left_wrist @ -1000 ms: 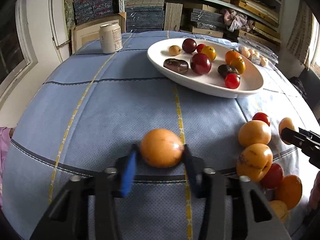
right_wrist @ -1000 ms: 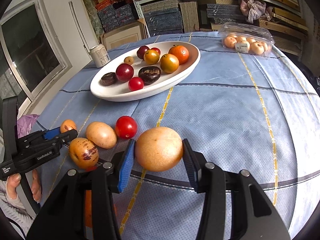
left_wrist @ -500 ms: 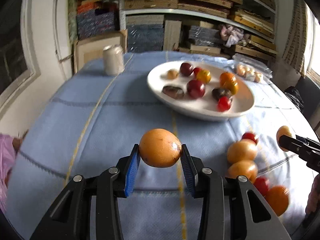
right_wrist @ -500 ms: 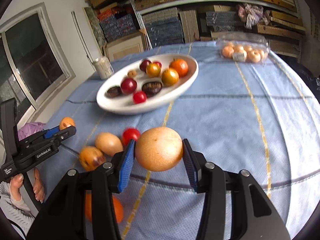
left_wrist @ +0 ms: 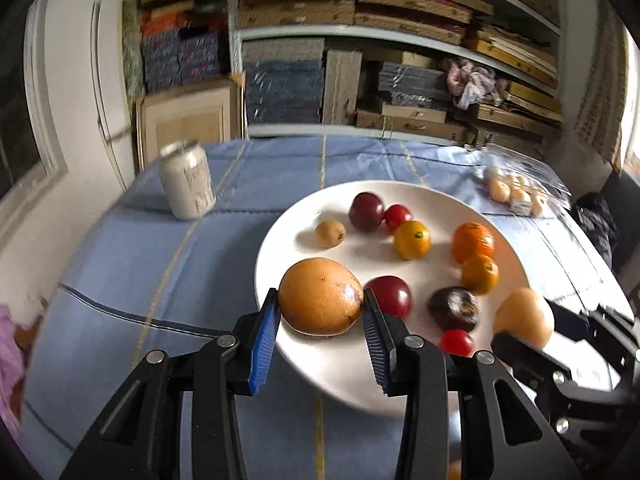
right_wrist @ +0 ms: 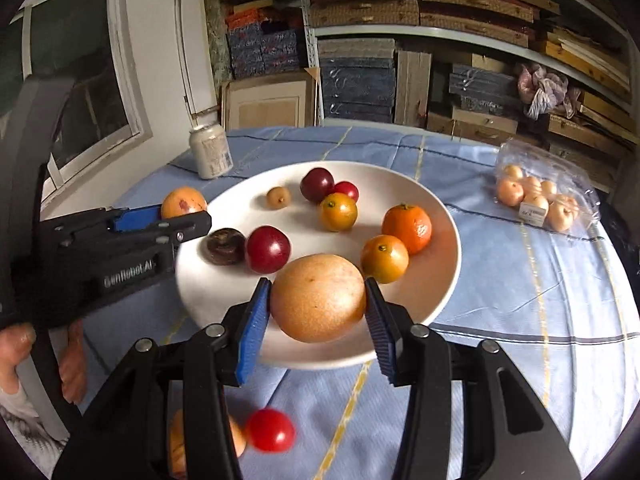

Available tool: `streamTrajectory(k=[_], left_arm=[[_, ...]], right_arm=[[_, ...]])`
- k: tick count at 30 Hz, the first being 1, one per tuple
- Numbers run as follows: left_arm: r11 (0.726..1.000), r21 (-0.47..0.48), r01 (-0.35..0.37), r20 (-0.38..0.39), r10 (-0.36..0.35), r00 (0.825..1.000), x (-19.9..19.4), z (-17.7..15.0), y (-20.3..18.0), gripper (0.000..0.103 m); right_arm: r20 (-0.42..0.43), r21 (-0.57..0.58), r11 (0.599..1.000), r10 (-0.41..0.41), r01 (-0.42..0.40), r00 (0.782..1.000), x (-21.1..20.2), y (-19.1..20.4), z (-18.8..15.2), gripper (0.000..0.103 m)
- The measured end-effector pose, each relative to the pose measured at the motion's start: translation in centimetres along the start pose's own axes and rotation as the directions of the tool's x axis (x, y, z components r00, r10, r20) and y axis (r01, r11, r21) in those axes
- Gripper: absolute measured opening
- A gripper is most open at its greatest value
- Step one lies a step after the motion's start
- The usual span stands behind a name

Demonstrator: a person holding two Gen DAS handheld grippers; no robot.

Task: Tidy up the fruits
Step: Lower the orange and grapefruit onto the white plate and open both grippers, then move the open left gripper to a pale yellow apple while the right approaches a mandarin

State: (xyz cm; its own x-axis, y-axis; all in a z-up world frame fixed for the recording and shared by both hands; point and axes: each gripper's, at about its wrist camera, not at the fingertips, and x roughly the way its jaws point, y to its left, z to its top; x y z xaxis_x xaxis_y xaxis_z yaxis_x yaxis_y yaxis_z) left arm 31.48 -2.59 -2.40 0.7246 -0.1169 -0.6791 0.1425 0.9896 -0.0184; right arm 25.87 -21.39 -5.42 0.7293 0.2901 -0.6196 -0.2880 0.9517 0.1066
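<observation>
My left gripper is shut on an orange round fruit, held above the near left rim of the white oval plate. My right gripper is shut on a pale orange round fruit, held over the plate's near edge. Several fruits lie on the plate: dark red plums, oranges, a dark brown fruit, small red tomatoes. In the left wrist view the right gripper shows with its fruit; in the right wrist view the left gripper shows with its fruit.
A red tomato and an orange fruit lie on the blue tablecloth below my right gripper. A white can stands at the back left. A clear pack of small fruits lies at the back right. Shelves stand behind.
Both grippers have lifted their fruits off the cloth and moved forward to the plate. The loose fruits on the cloth have dropped below and behind the grippers.
</observation>
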Motion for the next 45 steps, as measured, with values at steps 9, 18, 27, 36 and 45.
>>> streamTrajectory(k=[9, 18, 27, 36, 45], left_arm=[[1.0, -0.009, 0.01, 0.004, -0.01, 1.0, 0.8, -0.5, 0.9, 0.053], [0.999, 0.035, 0.016, 0.033, -0.017, 0.999, -3.8, -2.7, 0.2, 0.058], [0.988, 0.118, 0.103, -0.01, -0.103, 0.995, -10.7, -11.2, -0.9, 0.058], [0.968, 0.17, 0.183, -0.014, -0.184, 0.983, -14.3, -16.7, -3.5, 0.059], [0.946, 0.225, 0.231, -0.029, -0.23, 0.973, -14.3, -17.5, -5.3, 0.059]], right_arm=[[0.041, 0.002, 1.0, 0.002, -0.002, 0.999, -0.2, -0.7, -0.5, 0.05], [0.07, 0.131, 0.99, 0.049, -0.058, 0.996, -4.1, -2.6, -1.8, 0.057], [0.142, 0.224, 0.955, 0.163, -0.192, 0.976, -13.2, -1.8, -9.2, 0.061], [0.122, 0.228, 0.942, 0.223, -0.246, 0.967, -15.3, 0.1, -13.9, 0.063], [0.088, 0.244, 0.944, 0.208, -0.224, 0.974, -14.5, 0.2, -14.0, 0.065]])
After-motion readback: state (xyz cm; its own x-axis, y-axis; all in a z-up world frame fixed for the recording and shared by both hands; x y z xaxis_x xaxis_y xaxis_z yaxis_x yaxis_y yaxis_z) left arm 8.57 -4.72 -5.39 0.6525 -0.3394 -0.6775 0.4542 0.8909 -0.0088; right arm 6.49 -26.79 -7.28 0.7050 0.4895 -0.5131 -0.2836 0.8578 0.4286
